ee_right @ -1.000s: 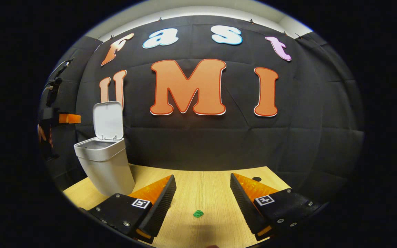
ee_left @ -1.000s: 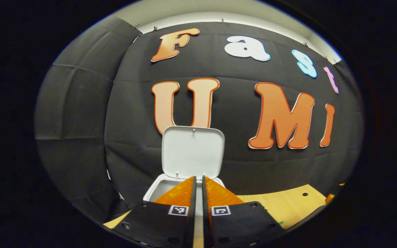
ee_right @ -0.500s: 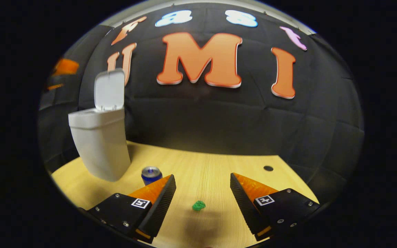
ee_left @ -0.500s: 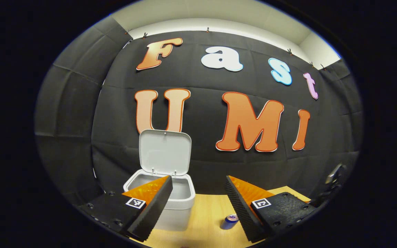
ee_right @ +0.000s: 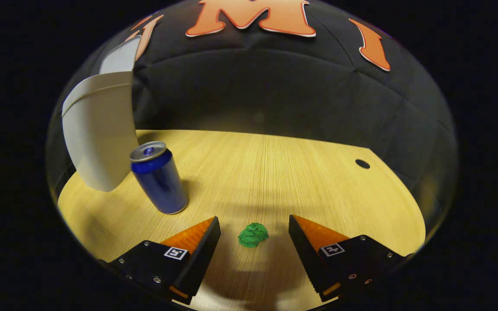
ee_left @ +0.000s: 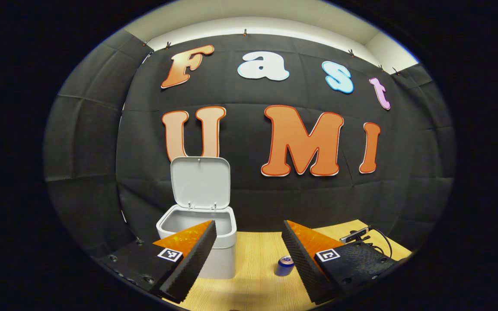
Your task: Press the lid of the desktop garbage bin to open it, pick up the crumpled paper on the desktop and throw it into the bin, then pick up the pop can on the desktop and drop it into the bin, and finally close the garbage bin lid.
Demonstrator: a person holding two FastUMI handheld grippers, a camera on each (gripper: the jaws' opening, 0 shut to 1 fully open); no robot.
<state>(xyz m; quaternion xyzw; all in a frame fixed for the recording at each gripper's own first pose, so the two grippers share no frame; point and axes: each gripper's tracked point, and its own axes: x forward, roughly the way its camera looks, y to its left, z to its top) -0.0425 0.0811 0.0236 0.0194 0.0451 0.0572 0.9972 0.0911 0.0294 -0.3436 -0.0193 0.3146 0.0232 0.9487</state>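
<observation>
Dropped lower and nearer since a second ago, the right gripper [ee_right: 251,235] now has the green crumpled paper [ee_right: 253,234] large between its spread fingers, not touching either one. Paper lies on the wooden desktop [ee_right: 301,172], near side. Blue pop can [ee_right: 159,178] stands upright to the left and farther back, just beside the white bin [ee_right: 100,129], apart from the paper. Bin lid [ee_left: 200,183] stands open and upright against the far wall; it was already up in the earlier frames. Left gripper [ee_left: 249,242] has pulled back from over the bin and gone from pressed together to spread wide, holding nothing; bin sits at its left, can [ee_left: 284,266] near its right finger. Small black device with a cable [ee_left: 359,235] lies at the far right of the desktop.
</observation>
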